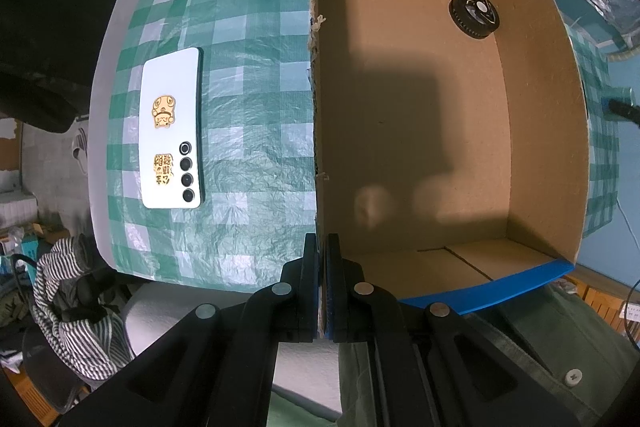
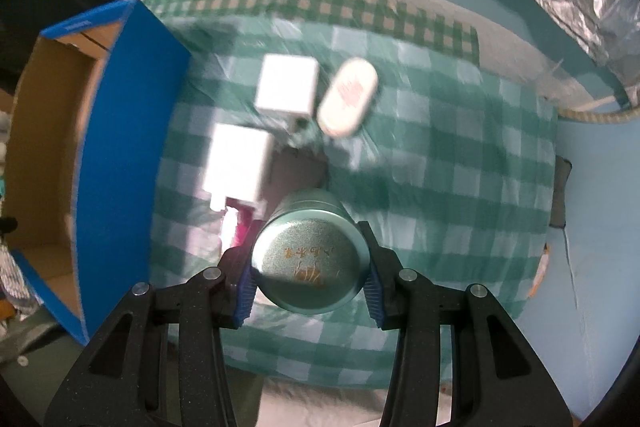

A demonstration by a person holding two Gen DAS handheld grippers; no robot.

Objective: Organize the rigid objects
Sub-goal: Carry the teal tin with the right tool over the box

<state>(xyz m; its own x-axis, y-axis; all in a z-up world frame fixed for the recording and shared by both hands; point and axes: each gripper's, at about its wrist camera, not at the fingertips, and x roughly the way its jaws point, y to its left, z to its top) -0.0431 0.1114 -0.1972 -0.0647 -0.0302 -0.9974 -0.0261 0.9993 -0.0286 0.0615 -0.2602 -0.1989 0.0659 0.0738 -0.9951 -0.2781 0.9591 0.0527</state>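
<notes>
Left gripper (image 1: 322, 247) clamped on the near end of the cardboard box (image 1: 536, 99) wall, jaws closed with the torn wall edge pinched between the blue pads, apparently steadying the box. Ahead and to the right of those jaws, inside the box: only 1 item, a black round part (image 1: 475, 13), resting at the far corner. Rest of the box floor bare, apart from shadow. Ahead and to the left of the same jaws, outside the wall: a white phone (image 1: 171, 131), camera side up with gold stickers, lying flat on the checked tablecloth (image 1: 256, 75).

Right gripper (image 2: 307, 285) closed on a teal tin (image 2: 309, 251), lid facing the camera, both pads pressed against its sides; whether lifted or on the cloth, hard to tell through the blur. Just beyond those jaws and slightly left: 2 white chargers (image 2: 239, 165), 1 nearer, 1 farther (image 2: 287, 87). Beside the farther one, to its right: a pale oval object (image 2: 348, 98). Something pink just left of the tin, too smeared to name. Box well off to the left of the jaws.

Judged progress: early. 1 piece boxed, 1 in hand, and at least 4 left on the cloth, counting the phone.
</notes>
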